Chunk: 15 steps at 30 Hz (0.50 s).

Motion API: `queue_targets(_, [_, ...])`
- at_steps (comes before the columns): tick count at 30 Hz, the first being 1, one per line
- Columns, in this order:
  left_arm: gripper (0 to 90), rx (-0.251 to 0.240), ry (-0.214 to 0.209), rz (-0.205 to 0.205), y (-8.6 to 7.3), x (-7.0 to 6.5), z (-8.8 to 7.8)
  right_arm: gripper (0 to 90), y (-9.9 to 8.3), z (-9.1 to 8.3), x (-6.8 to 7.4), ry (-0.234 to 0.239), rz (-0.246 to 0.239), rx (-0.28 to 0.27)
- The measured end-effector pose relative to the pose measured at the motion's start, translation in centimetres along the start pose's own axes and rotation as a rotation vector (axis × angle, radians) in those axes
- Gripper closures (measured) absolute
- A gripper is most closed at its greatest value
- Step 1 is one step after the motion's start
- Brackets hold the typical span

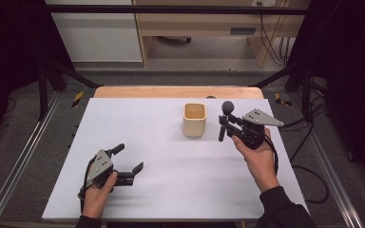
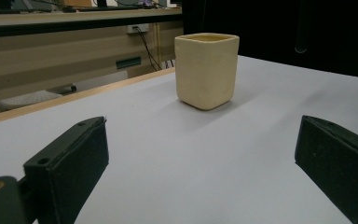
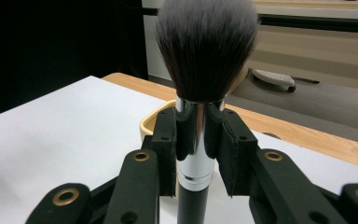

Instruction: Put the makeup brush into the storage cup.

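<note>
A cream square cup [image 1: 194, 119] stands upright at the middle back of the white table [image 1: 161, 156]. My right gripper [image 1: 225, 123] is shut on a makeup brush [image 1: 226, 108], held upright just right of the cup. In the right gripper view the jaws clamp the brush's silver ferrule [image 3: 198, 135], the dark bristles [image 3: 206, 46] stand above them, and the cup's rim [image 3: 150, 122] peeks out behind. My left gripper [image 1: 128, 159] rests open near the front left. In the left gripper view the cup [image 2: 206, 70] stands ahead between the two wide-apart pads [image 2: 77, 158].
The wooden back edge of the table [image 1: 178, 92] lies behind the cup. Black frame bars [image 1: 47, 71] stand at both sides. Cables [image 1: 309, 171] trail off the right edge. A wooden desk [image 1: 209, 28] stands beyond the table.
</note>
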State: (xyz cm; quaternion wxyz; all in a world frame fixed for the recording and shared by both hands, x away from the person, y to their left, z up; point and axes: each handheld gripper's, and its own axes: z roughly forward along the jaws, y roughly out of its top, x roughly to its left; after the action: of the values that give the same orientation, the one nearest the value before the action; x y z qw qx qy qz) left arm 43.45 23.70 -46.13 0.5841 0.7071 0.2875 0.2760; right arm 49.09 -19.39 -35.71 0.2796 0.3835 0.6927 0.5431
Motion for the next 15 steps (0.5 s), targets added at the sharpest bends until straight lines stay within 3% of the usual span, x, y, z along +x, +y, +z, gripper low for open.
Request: queue_targets(15, [2.5,-0.055,0.000,-0.014,0.1,0.4,-0.5,70.6,1.4,0.7,0.5,0.005,-0.021,0.004])
